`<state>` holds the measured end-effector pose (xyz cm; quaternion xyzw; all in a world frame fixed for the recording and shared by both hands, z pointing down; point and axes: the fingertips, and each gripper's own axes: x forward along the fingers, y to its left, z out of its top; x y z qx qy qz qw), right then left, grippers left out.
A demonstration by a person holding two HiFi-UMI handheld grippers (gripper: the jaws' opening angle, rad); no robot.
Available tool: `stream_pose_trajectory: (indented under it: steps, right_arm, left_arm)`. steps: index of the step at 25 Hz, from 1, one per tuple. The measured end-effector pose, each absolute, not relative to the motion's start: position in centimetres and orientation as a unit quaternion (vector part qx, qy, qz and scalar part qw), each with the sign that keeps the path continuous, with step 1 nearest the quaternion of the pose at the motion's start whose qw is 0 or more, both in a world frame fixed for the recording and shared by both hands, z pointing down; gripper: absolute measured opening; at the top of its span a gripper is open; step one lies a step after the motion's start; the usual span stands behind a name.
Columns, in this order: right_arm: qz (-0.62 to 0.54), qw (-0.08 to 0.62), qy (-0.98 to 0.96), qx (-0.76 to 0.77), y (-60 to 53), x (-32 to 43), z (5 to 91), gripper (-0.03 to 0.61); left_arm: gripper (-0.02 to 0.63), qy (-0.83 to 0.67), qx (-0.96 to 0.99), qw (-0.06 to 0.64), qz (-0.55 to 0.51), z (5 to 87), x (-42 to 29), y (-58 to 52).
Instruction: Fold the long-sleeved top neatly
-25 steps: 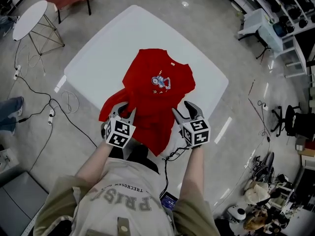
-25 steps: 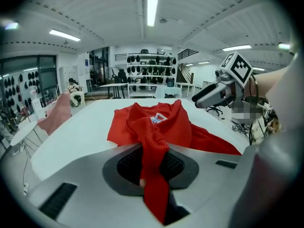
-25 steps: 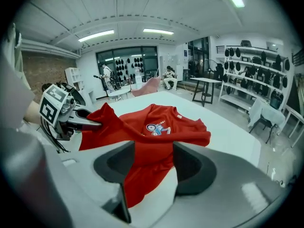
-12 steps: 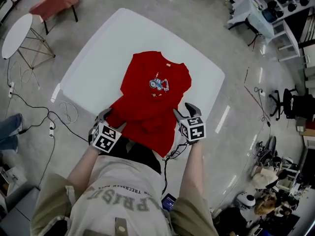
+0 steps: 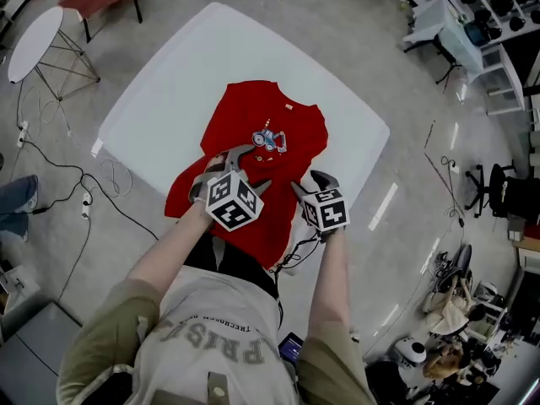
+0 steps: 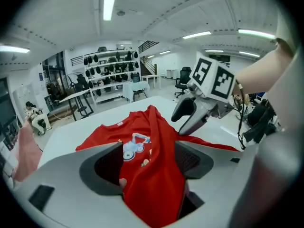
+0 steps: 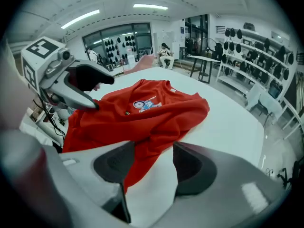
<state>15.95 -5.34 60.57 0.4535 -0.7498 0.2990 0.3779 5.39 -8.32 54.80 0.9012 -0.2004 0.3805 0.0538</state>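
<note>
1. The red long-sleeved top (image 5: 253, 112) lies in the middle of the white counter (image 5: 186, 66). Its collar (image 5: 289, 106) points to about 1 o'clock and its lower part hangs over the counter edge at 6 o'clock
2. The left tool (image 5: 236, 165) is over the body of the top, at about 7 o'clock from the small vehicle print (image 5: 268, 139). Its jaws stand wide and have just been opening. A raised ridge of red cloth runs between them, but the pads do not seem to press on it
3. The right tool (image 5: 310, 184) is low at 5 o'clock from the print, near the counter edge. Its jaws are moderately apart and hold nothing. A narrow strip of the top lies against one jaw and bare counter shows beside it
4. The top looks like thin knit cotton, matt, soft and light. I judge that it will sag and wrinkle when lifted, and slide easily on the smooth counter
5. The cloth is bunched and uneven at the near side. A good hold would be on an edge or a seam, for example the hem corners or a cuff, with both tools level, so that the fold comes straight
</note>
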Motion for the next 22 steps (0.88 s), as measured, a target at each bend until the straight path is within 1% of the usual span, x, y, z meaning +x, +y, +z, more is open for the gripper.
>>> stream_pose_trajectory:
  steps: [4,8,10,13,20,22]
  right_arm:
    - [0.308,0.392,-0.758,0.42,-5.8,14.6,61.5,0.239]
    - [0.286,0.443,-0.753,0.393,-5.5,13.9,62.9,0.238]
    - [0.271,0.453,-0.754,0.391,-5.5,14.3,63.0,0.238]
    - [0.26,0.474,-0.742,0.396,-5.2,15.9,62.8,0.238]
    - [0.27,0.51,-0.704,0.414,-3.7,21.6,63.6,0.234]
    - [0.286,0.507,-0.697,0.418,-3.4,23.2,63.9,0.235]
  left_arm:
    - [0.339,-0.172,0.888,0.054,0.424,58.0,9.3,-10.1]
    - [0.339,-0.18,0.87,0.044,0.458,60.5,9.8,-11.0]
    - [0.339,-0.187,0.862,0.03,0.471,61.1,9.6,-11.5]
    - [0.339,-0.198,0.851,0.014,0.487,62.1,9.5,-12.4]
    - [0.339,-0.225,0.844,0.038,0.485,62.9,8.5,-13.9]
    - [0.339,-0.227,0.845,0.046,0.482,63.1,8.4,-14.1]
